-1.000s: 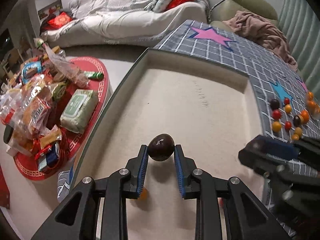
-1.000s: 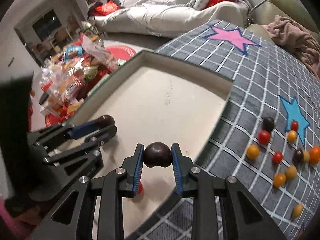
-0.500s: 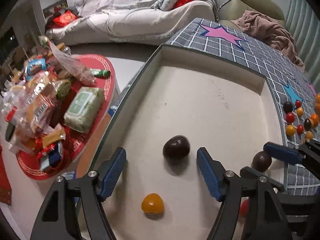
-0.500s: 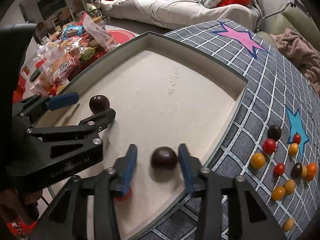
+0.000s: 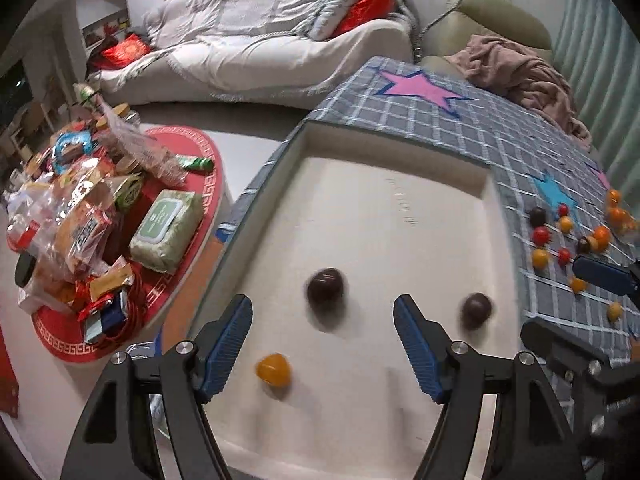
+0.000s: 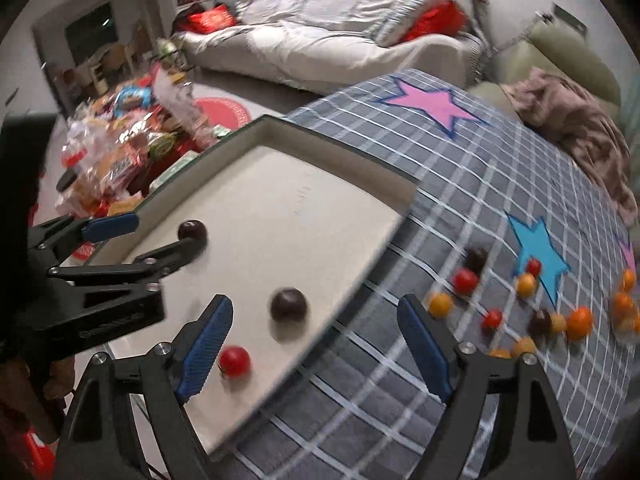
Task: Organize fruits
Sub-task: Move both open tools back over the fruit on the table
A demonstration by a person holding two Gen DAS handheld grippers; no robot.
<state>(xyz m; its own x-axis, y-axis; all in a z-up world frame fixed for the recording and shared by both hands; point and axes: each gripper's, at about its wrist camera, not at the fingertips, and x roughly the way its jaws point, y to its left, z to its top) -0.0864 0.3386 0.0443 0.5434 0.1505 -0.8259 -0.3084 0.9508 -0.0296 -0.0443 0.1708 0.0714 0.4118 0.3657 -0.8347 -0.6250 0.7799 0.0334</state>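
A cream tray (image 5: pixel 400 216) is showing two dark brown fruits (image 5: pixel 325 289), one orange (image 5: pixel 273 369) and one red (image 6: pixel 235 361); right, a grey white-checked cloth (image 6: pixel 500 200) is displaying pink and blue stars.

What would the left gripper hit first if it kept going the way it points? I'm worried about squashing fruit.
Probably the dark fruit in the tray, lying ahead between the open jaws of the left gripper; depth is unclear.
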